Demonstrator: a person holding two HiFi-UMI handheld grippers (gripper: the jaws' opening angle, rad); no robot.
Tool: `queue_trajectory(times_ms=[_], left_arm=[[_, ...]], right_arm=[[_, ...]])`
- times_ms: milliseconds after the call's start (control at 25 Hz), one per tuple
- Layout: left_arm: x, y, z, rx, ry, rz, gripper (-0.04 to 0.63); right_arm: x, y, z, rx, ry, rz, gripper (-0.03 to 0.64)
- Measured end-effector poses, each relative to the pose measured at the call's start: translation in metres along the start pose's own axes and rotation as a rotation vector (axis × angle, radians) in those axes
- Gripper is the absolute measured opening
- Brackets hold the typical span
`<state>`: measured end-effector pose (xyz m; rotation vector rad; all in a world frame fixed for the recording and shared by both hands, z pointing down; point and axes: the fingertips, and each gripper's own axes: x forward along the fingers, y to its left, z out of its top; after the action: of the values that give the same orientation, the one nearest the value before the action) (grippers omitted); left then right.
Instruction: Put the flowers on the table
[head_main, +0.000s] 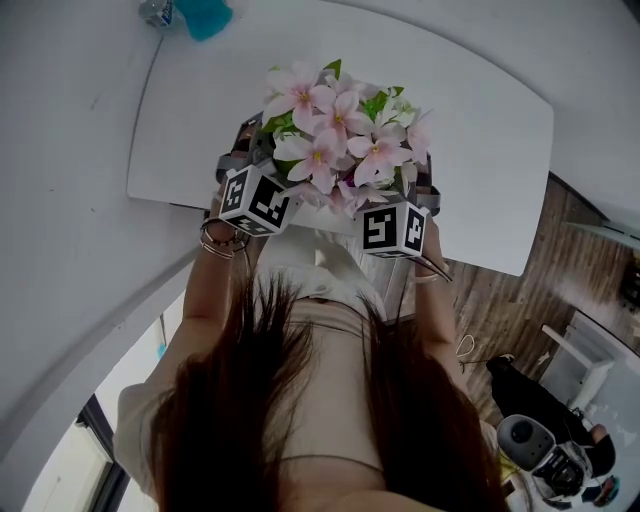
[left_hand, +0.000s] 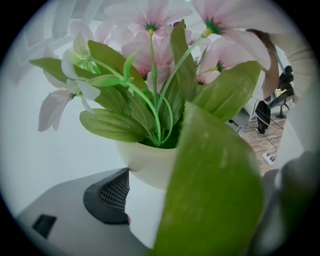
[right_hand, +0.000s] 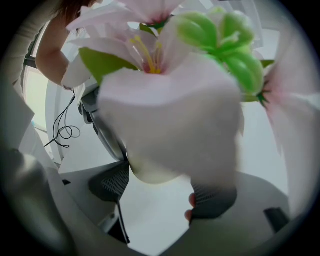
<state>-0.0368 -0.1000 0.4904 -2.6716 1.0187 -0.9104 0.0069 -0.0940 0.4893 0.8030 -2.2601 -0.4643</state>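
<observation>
Pink flowers (head_main: 338, 140) with green leaves stand in a cream pot (left_hand: 146, 161), held in front of the person's body over the near edge of the white table (head_main: 480, 150). My left gripper (head_main: 250, 165) grips the pot's left side; its mesh pad (left_hand: 113, 193) presses the pot wall, and a big leaf (left_hand: 215, 195) hides the other jaw. My right gripper (head_main: 415, 188) grips the right side. In the right gripper view the pot (right_hand: 150, 172) sits between both pads (right_hand: 113, 185), under a blurred petal (right_hand: 175, 125). Whether the pot rests on anything is hidden.
A teal object (head_main: 205, 15) and a clear bottle (head_main: 155, 12) stand at the table's far left corner. Wooden floor (head_main: 520, 300) lies to the right, with equipment (head_main: 545, 450) and a cable (right_hand: 62, 131) on it. The person's hair and torso fill the lower head view.
</observation>
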Motion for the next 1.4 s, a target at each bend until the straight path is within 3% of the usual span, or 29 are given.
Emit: queue_trajectory(times_ms=[1400], left_arm=[[-0.009, -0.009, 0.0, -0.053, 0.062, -0.05, 0.411]], right_arm=[[-0.009, 0.009, 0.002, 0.05, 0.03, 0.065, 0.403]])
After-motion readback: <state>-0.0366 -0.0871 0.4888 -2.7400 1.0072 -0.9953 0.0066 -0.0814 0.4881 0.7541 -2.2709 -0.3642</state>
